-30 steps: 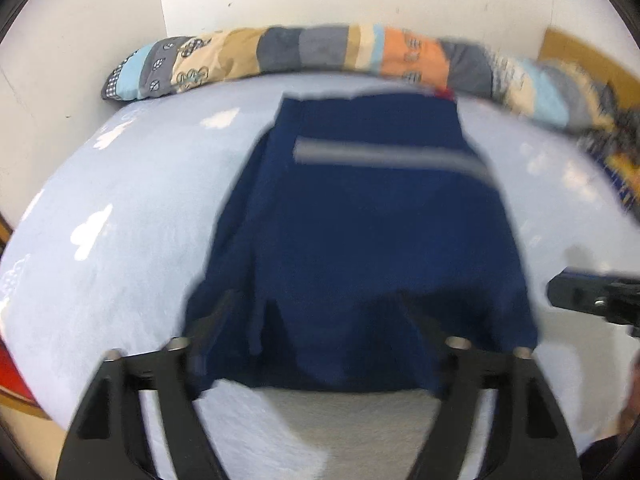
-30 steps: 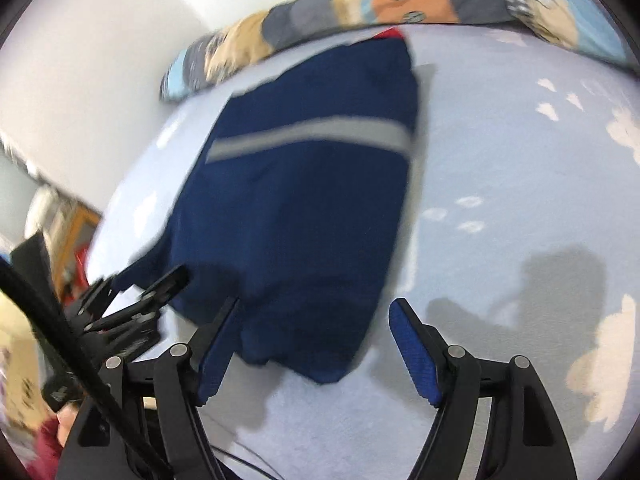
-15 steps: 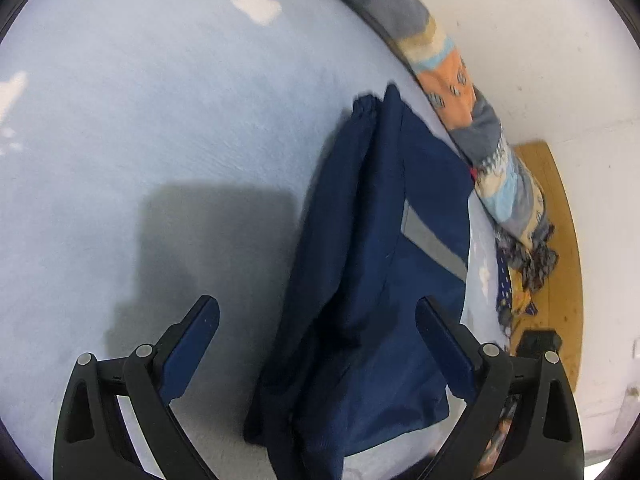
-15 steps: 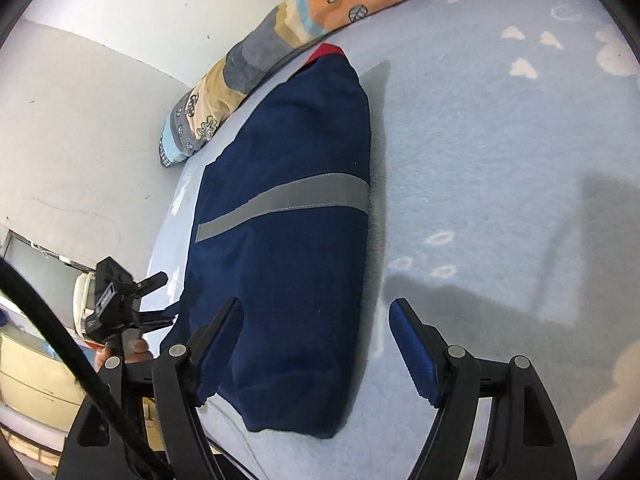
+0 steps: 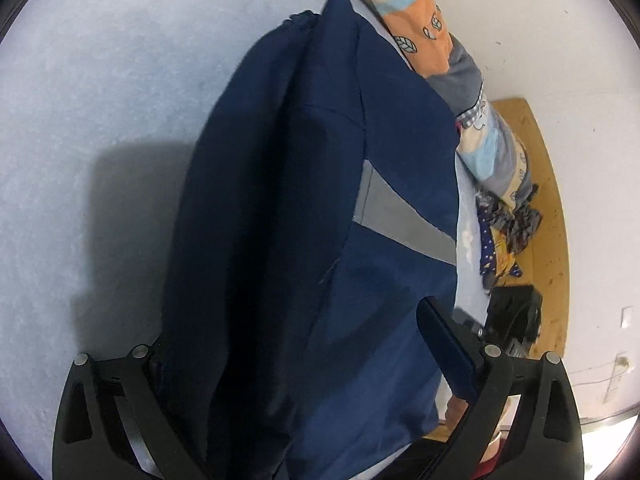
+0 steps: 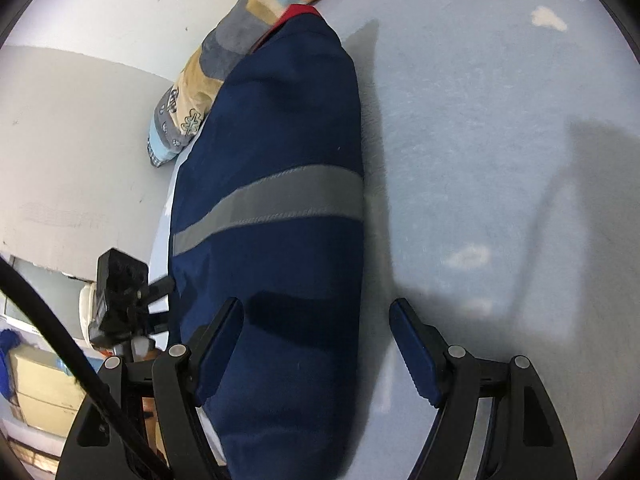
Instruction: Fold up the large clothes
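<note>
A navy garment [image 5: 300,184] with a grey stripe [image 5: 400,220] lies lengthwise on the pale blue bed [image 5: 100,80], one long side doubled over. My left gripper [image 5: 296,332] hangs low over its near end with the jaws opening. Cloth lies between them and hides the left pad; the right finger [image 5: 444,344] stands free of it. In the right wrist view the same garment [image 6: 280,128] runs away from my right gripper [image 6: 318,306], which is open. Its left finger [image 6: 216,352] is over the cloth, its right finger [image 6: 416,356] over bare bed [image 6: 480,120].
A rolled patchwork quilt [image 5: 424,28] lies along the wall behind the garment. Beyond the bed's edge are a wooden board [image 5: 548,200] and a heap of patterned cloth [image 5: 500,232]. The other gripper [image 6: 120,296] shows at the right wrist view's left edge.
Both grippers have come down closer to the garment. The left view swung from the garment's hem round to its side, and the left jaws spread wider. The right jaws kept their width.
</note>
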{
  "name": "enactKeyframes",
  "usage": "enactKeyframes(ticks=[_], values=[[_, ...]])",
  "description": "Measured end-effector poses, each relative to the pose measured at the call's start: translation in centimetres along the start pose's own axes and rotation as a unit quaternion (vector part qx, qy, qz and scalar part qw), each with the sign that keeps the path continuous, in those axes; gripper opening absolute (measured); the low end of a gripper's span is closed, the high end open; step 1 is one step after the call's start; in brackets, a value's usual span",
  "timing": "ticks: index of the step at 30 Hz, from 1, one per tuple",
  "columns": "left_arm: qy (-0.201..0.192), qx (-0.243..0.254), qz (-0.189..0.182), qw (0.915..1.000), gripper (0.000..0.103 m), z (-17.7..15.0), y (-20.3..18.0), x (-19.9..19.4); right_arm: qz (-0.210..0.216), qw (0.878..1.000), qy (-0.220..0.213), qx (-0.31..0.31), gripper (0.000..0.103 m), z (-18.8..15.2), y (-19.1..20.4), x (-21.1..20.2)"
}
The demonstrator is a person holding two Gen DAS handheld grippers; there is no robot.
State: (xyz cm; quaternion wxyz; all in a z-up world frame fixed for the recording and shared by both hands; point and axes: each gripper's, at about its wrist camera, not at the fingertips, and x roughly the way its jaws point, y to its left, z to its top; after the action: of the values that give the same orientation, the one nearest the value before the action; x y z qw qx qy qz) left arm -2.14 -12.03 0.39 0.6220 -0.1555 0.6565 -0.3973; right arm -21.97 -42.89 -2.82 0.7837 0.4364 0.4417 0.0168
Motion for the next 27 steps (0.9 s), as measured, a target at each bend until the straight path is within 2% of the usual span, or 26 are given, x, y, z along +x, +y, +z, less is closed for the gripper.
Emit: enactKeyframes(ticks=[3, 5, 9, 10, 12, 14, 15, 17, 22, 27], values=[[-0.007, -0.016, -0.021, 0.9996, 0.102, 0.4, 0.4, 0.2, 0.029, 1.0, 0.0, 0.006, 0.091, 0.8, 0.1, 0.9], [-0.012, -0.019, -0.024, 0.9994, 0.102, 0.2, 0.4, 0.1, 0.054, 0.998, 0.012, -0.01, 0.094, 1.0, 1.0, 2.0], [-0.018, 0.001, -0.026, 0.9995, 0.102, -0.2, -0.9, 0.4, 0.006, 0.997, 0.014, -0.082, 0.097, 0.3, 3.9, 3.9], [-0.02, 0.008, -0.017, 0.9996, 0.098, -0.2, -1.2, 0.3, -0.004, 0.996, 0.01, -0.09, 0.096, 0.1, 4.3, 3.9], [-0.023, 0.015, 0.014, 0.9995, 0.089, -0.3, -1.9, 0.2, -0.019, 0.994, -0.003, -0.109, 0.078, -0.3, 5.1, 3.3], [-0.031, 0.029, 0.038, 0.9984, 0.07, -0.3, -2.8, -0.3, -0.055, 0.988, -0.007, -0.144, 0.064, -0.6, 6.7, 2.5], [-0.035, 0.033, 0.044, 0.9979, 0.068, -0.4, -3.3, -0.7, -0.069, 0.984, -0.013, -0.165, 0.058, -0.9, 7.6, 2.0], [-0.046, 0.044, 0.044, 0.997, 0.052, -0.7, -4.1, -1.6, -0.092, 0.977, -0.021, -0.191, 0.052, -1.4, 9.1, 1.5], [-0.057, 0.08, 0.04, 0.9944, 0.051, -2.0, -7.0, -2.9, -0.114, 0.962, -0.045, -0.243, 0.049, -2.8, 11.5, -0.6], [-0.051, 0.103, 0.024, 0.9931, 0.051, -3.5, -10.1, -2.6, -0.116, 0.959, -0.066, -0.252, 0.048, -3.6, 11.9, -4.5]])
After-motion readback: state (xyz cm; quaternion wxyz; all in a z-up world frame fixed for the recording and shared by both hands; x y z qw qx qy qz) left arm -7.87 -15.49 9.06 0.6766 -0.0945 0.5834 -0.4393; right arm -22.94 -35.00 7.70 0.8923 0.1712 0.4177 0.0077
